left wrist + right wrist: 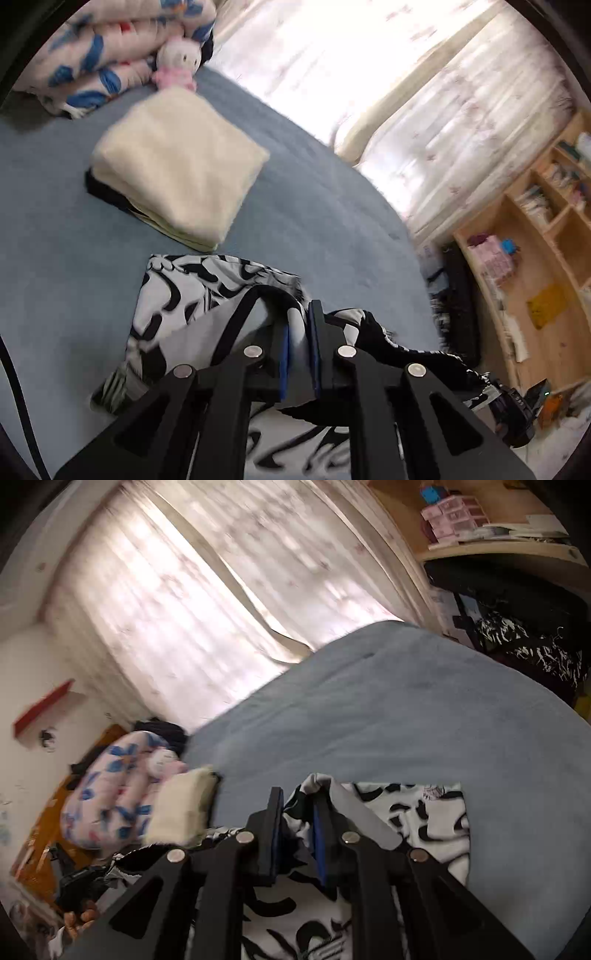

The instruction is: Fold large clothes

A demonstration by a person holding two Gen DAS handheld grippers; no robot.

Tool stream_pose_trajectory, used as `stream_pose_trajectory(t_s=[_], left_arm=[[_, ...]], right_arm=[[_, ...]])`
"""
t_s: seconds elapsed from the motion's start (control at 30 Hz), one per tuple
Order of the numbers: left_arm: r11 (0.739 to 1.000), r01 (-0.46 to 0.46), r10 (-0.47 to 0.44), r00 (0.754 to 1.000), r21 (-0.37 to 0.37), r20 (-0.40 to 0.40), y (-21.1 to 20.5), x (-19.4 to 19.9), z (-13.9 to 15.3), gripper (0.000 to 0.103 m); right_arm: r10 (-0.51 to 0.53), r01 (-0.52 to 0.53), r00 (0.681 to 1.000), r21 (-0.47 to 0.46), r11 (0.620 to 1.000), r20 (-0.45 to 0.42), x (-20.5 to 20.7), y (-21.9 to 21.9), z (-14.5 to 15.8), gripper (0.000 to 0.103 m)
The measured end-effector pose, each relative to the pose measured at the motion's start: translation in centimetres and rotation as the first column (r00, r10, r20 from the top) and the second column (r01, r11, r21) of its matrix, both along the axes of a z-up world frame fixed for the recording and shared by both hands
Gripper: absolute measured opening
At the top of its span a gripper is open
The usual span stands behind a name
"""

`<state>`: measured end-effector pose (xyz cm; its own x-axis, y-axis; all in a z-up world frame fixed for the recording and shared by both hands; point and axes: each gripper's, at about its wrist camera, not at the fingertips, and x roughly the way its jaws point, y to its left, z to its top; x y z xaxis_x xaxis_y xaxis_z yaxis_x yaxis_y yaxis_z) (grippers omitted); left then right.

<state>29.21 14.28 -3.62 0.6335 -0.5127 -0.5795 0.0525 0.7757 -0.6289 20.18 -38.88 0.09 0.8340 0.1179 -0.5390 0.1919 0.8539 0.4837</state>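
Observation:
A black-and-white patterned garment [184, 291] lies on the blue bed [314, 206], partly folded over. My left gripper [299, 321] is shut on a fold of this garment, with cloth pinched between its blue pads. In the right wrist view the same garment [417, 816] lies on the bed [406, 709]. My right gripper [297, 812] is shut on a bunched dark edge of the garment. Both grippers hold the cloth a little above the bed.
A folded cream blanket [177, 162] lies on a dark garment farther up the bed. A floral quilt [103, 51] and a pink plush toy [177, 62] sit at the bed's head. Curtains [207, 583] line the far side. Wooden shelves [535, 236] stand past the bed's edge.

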Motion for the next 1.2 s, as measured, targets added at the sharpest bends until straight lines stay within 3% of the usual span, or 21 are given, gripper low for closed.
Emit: stream_pose_trajectory(t_s=[0.13,0.2,0.33,0.43,0.53,0.67,0.77,0.83,0.9,1.07,1.1,1.13,1.17,1.2], left_arm=[[0.997,0.006,0.006,0.989,0.079,-0.151,-1.6,6.3,-4.7,0.017],[0.993,-0.003,0.021,0.989,0.118,-0.149,-1.6,7.5,-5.7,0.024],[0.981,0.053,-0.037,0.996,0.184,-0.085,-1.9,7.7,-6.3,0.048],[0.952,0.170,-0.147,0.984,0.254,-0.104,-2.9,8.5,-7.6,0.050],[0.923,0.225,-0.192,0.972,0.311,-0.136,-3.6,9.6,-9.0,0.050],[0.912,0.249,-0.204,0.965,0.326,-0.168,-3.6,11.0,-10.8,0.050],[0.893,0.271,-0.212,0.958,0.359,-0.195,-4.1,12.3,-12.1,0.050],[0.884,0.294,-0.228,0.950,0.364,-0.213,-4.5,13.0,-12.8,0.050],[0.875,0.321,-0.255,0.942,0.362,-0.218,-5.1,13.5,-13.1,0.051],[0.858,0.363,-0.307,0.929,0.363,-0.204,-7.0,13.5,-13.1,0.050],[0.853,0.361,-0.306,0.931,0.377,-0.198,-7.4,13.3,-13.0,0.039],[0.843,0.348,-0.297,0.937,0.411,-0.185,-7.9,13.0,-12.9,0.021],[0.831,0.340,-0.288,0.940,0.440,-0.183,-8.7,12.8,-12.8,0.017],[0.821,0.320,-0.267,0.947,0.473,-0.178,-9.1,12.5,-12.6,0.011]], right_arm=[[-0.018,0.012,0.987,-0.038,0.999,-0.161,5.2,-0.9,-3.7,0.032],[-0.037,0.022,0.978,-0.072,0.997,-0.206,6.4,-1.5,-5.1,0.035],[0.019,-0.038,0.964,-0.066,0.997,-0.264,7.6,-2.7,-7.6,0.056],[0.057,-0.094,0.943,-0.097,0.991,-0.329,8.7,-2.7,-9.6,0.057],[0.102,-0.146,0.921,-0.091,0.985,-0.375,10.0,-2.6,-11.7,0.057],[0.177,-0.227,0.894,-0.075,0.971,-0.412,11.9,-2.1,-13.7,0.057],[0.219,-0.298,0.868,-0.114,0.948,-0.446,12.9,-1.6,-14.9,0.057],[0.239,-0.320,0.857,-0.107,0.941,-0.456,13.5,-1.8,-15.5,0.062],[0.250,-0.324,0.849,-0.084,0.942,-0.466,13.7,-2.3,-16.3,0.069],[0.282,-0.303,0.860,0.019,0.953,-0.425,13.3,-3.4,-17.4,0.070],[0.285,-0.304,0.863,0.022,0.952,-0.417,13.0,-3.3,-17.5,0.069],[0.281,-0.306,0.865,0.007,0.952,-0.417,12.8,-3.2,-17.4,0.061],[0.284,-0.314,0.863,-0.005,0.949,-0.417,12.6,-2.9,-17.3,0.052],[0.273,-0.318,0.863,-0.036,0.948,-0.424,12.4,-2.4,-17.1,0.038]])
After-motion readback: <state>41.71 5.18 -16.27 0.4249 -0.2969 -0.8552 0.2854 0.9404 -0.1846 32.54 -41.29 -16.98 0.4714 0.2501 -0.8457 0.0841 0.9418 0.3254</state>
